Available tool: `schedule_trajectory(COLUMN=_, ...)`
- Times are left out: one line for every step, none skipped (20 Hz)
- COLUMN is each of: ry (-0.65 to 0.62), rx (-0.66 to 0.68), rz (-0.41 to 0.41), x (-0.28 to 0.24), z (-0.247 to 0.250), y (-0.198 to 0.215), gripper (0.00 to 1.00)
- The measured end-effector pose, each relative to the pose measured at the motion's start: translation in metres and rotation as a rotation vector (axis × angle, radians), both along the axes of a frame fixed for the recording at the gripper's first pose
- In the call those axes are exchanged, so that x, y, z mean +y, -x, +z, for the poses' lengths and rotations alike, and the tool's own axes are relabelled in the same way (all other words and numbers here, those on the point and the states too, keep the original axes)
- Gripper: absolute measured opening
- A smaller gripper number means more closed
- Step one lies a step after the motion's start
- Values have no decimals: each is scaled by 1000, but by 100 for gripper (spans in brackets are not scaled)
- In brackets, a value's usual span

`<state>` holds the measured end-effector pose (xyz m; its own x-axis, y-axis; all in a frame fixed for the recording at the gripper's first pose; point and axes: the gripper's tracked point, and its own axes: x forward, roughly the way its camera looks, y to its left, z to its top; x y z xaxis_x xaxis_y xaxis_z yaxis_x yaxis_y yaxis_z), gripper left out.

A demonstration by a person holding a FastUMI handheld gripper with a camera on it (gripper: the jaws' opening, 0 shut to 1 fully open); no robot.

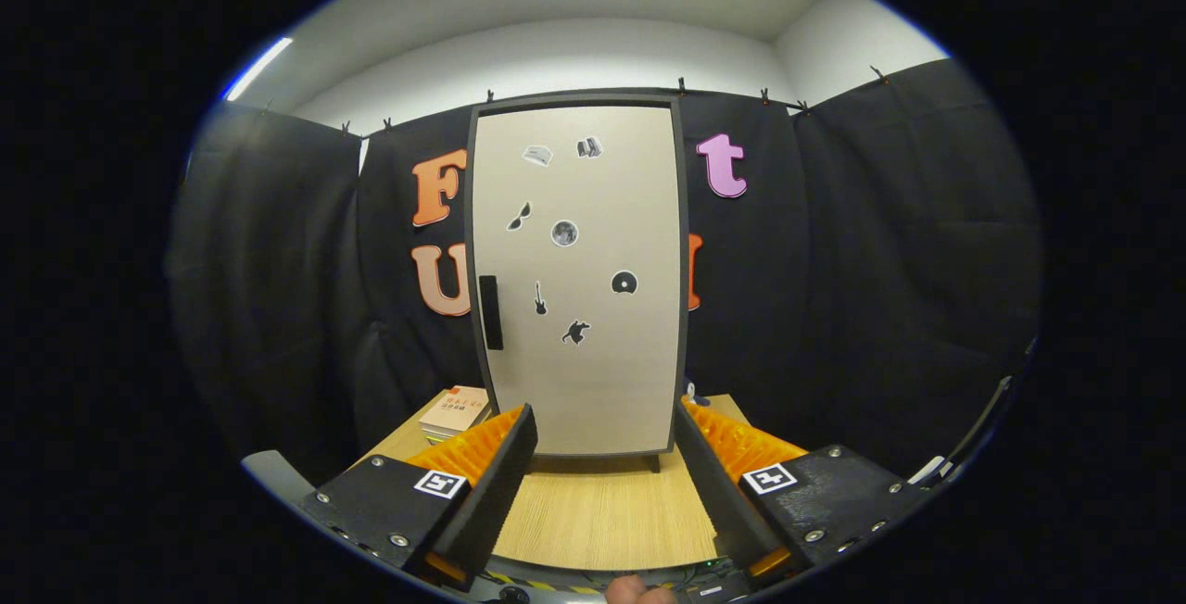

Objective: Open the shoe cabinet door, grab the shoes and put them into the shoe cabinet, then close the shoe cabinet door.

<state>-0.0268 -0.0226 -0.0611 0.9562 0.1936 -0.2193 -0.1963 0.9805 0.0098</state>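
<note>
jaws wide apart, nothing between them; the gripper (604, 456) hangs over a light wooden table (602, 516). on the left, a small stack of books (456, 411) lies by the cabinet's foot. straight ahead, beyond the fingertips, stands the shoe cabinet (579, 275), upright, its beige door (593, 372) closed (contents hidden), black handle (490, 312) on the left edge, small stickers (564, 233) scattered across it.

Black cloth walls (880, 261) ring a wooden table (602, 511) (ceiling strip light (259, 67) above, lit).
</note>
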Motion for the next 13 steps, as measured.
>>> schedule_trajectory(ry=-2, rx=-1, rz=1, x=-2, z=0, y=2, gripper=93)
schedule_trajectory(ry=-5, rx=-4, rz=4, x=-3, z=1, y=5, gripper=93)
schedule_trajectory(ry=-7, rx=-9, rz=3, x=-5, z=3, y=5, gripper=93)
schedule_trajectory(ry=-9, rx=-17, rz=-2, x=-7, z=5, y=5, gripper=93)
schedule_trajectory(ry=-17, rx=-23, rz=-4, x=-8, z=8, y=5, gripper=93)
schedule_trajectory(ry=-27, rx=-27, rz=-3, x=-8, z=10, y=5, gripper=93)
schedule_trajectory(ry=-36, rx=-29, rz=-4, x=-8, z=12, y=6, gripper=93)
schedule_trajectory(ry=-41, rx=-32, rz=-4, x=-8, z=13, y=5, gripper=93)
schedule_trajectory(ry=-42, rx=-34, rz=-2, x=-7, z=13, y=4, gripper=93)
schedule_trajectory(ry=-40, rx=-36, rz=-3, x=-7, z=14, y=4, gripper=93)
schedule_trajectory(ry=-38, rx=-37, rz=-2, x=-6, z=14, y=4, gripper=93)
schedule_trajectory(ry=-36, rx=-39, rz=0, x=-5, z=14, y=4, gripper=93)
schedule_trajectory(ry=-33, rx=-41, rz=1, x=-5, z=15, y=5, gripper=93)
